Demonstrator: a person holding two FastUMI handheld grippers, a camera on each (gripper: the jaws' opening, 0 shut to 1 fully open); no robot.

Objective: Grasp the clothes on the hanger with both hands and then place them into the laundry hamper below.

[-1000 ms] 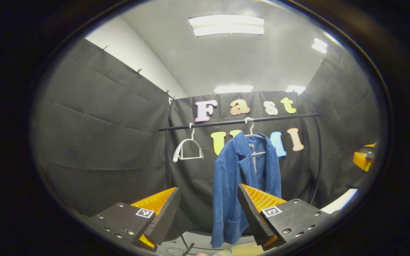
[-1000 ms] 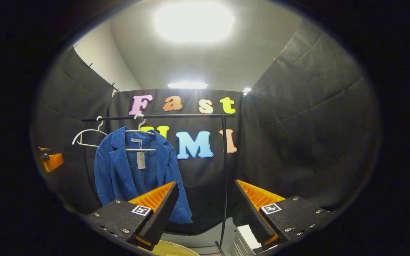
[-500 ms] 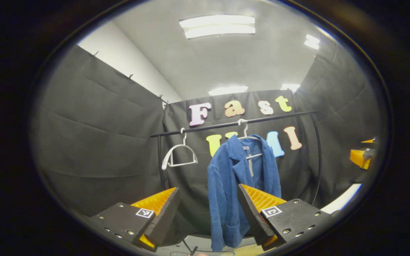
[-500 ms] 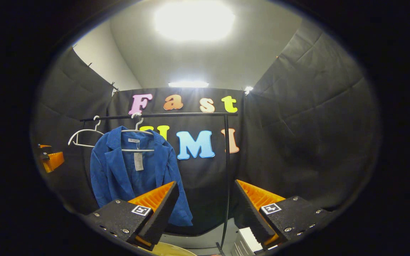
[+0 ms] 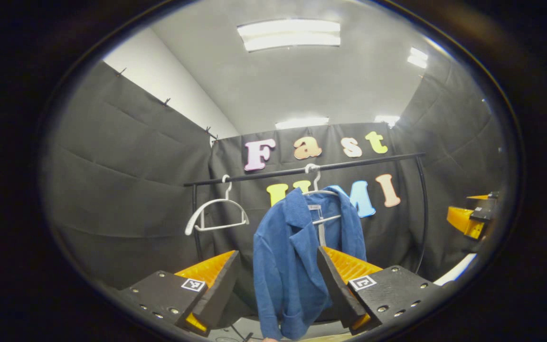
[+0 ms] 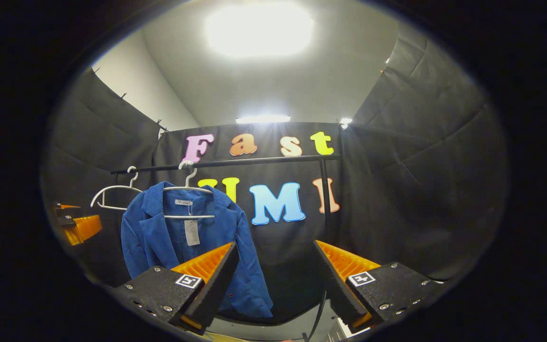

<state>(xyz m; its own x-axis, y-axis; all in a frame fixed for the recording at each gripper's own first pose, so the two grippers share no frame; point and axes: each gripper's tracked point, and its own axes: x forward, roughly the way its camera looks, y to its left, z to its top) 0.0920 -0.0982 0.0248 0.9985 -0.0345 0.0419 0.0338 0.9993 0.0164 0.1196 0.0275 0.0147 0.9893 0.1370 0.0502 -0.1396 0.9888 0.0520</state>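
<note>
We hold the left gripper and right gripper wide apart, empty. Blue jacket hangs on its hanger beyond our fingertips, open-fronted, ready for a two-sided grasp.

Black cloth walls ring the booth, a white ceiling glows with strip lights; the floor looks grey.

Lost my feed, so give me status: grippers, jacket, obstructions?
Left gripper and right gripper open, empty. Blue jacket on its hanger on the rail, untouched. Nothing between grippers and jacket.
</note>
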